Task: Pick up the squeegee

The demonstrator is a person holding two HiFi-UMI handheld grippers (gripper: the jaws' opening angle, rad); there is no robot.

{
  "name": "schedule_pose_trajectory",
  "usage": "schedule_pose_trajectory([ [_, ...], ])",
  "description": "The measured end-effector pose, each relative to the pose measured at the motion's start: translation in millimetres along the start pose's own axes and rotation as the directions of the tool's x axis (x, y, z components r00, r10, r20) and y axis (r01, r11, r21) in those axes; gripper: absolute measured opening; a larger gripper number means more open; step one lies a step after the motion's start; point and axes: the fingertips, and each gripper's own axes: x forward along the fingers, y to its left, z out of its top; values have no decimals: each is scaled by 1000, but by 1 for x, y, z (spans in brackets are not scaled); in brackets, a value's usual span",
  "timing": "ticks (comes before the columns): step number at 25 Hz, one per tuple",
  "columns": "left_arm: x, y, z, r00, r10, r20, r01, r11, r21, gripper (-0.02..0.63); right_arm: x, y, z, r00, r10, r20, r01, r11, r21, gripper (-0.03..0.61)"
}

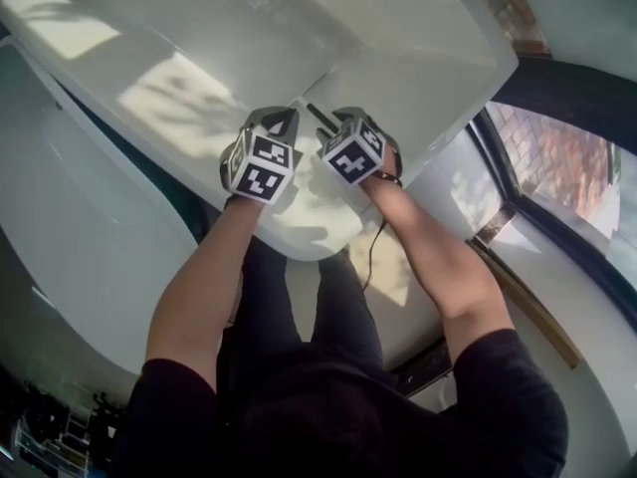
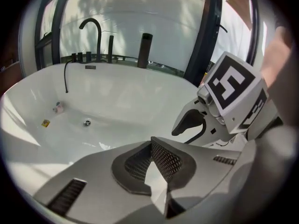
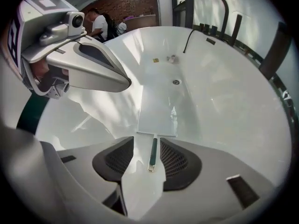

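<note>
Right gripper (image 3: 146,146) wide, straddling squeegee (image 3: 153,154) handle on near tub rim (image 1: 428,78), pads clear, lined up to clamp. Left gripper (image 2: 150,146) pinched together, empty, idle alongside.

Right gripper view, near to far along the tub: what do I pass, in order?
Open right gripper → squeegee handle between its jaws → drain → yellow sticker → black faucet.

Squeegee (image 3: 153,154) on the tub (image 1: 438,68) rim, between the right gripper (image 3: 147,144) jaws, left gripper (image 2: 151,146) just beside at its left, drain (image 3: 176,82) ahead, faucet (image 2: 99,41) farthest beyond.
</note>
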Motion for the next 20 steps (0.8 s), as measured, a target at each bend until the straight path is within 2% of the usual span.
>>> schedule_pose_trajectory([
  [7, 69, 27, -40, 998, 29, -63, -31, 999, -35, 0, 76, -16, -5, 995, 13, -95, -17, 999, -44, 183],
  [13, 91, 54, -62, 992, 83, -92, -94, 986, -134, 0, 128, -23, -36, 976, 28, -218, -42, 997, -61, 183],
  [16, 100, 56, -73, 989, 97, -108, -112, 983, -146, 0, 148, -26, -45, 969, 34, -246, -50, 997, -60, 183],
  [20, 109, 50, -87, 989, 79, -129, -100, 981, -165, 0, 164, -26, -53, 954, 47, -295, -60, 998, -35, 183],
])
